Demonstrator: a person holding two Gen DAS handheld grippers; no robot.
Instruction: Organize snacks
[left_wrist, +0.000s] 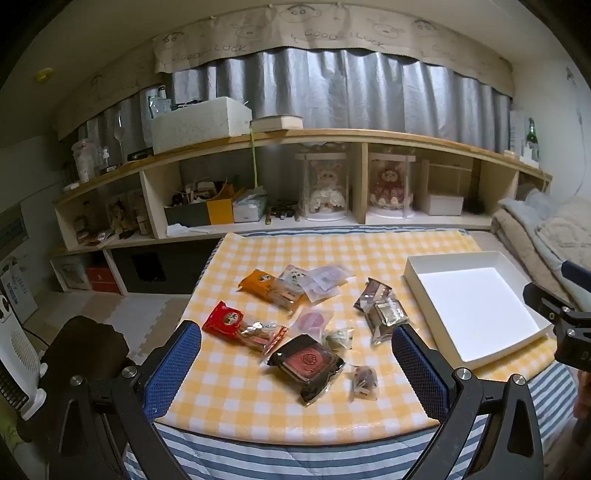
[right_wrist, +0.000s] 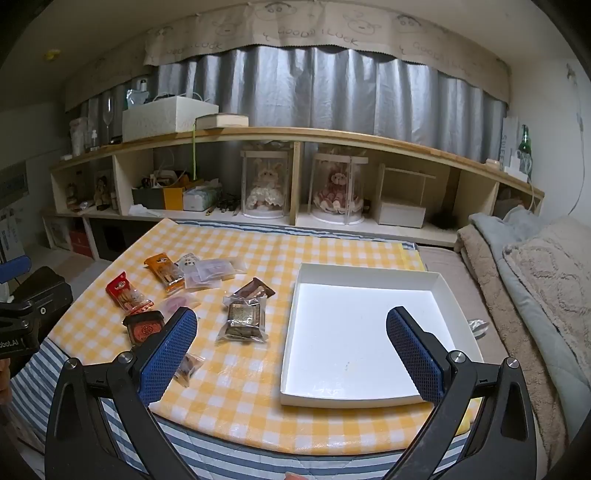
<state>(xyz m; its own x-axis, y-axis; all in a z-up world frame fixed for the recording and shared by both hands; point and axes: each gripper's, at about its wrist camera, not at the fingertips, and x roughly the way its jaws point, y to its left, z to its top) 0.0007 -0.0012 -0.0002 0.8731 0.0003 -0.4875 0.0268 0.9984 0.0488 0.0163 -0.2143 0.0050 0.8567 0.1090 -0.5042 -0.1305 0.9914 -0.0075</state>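
Several wrapped snacks lie scattered on the yellow checked tablecloth (left_wrist: 258, 398): a red packet (left_wrist: 236, 326), an orange packet (left_wrist: 266, 286), a dark mooncake pack (left_wrist: 306, 363), clear pouches (left_wrist: 325, 280) and brown packs (left_wrist: 384, 312). An empty white tray (left_wrist: 476, 314) sits to their right. My left gripper (left_wrist: 295, 347) hovers open above the near snacks, nothing between its blue pads. My right gripper (right_wrist: 291, 336) hangs open over the near edge of the white tray (right_wrist: 354, 400), with the brown packs (right_wrist: 243, 321) and red packet (right_wrist: 125, 291) to its left.
A long wooden shelf (left_wrist: 295, 134) with boxes and two cased dolls (left_wrist: 325, 184) runs behind the table. Folded blankets (right_wrist: 535, 266) lie on the right. A white heater (left_wrist: 18, 362) stands at the left. Striped fabric (left_wrist: 258, 458) hangs below the table's front edge.
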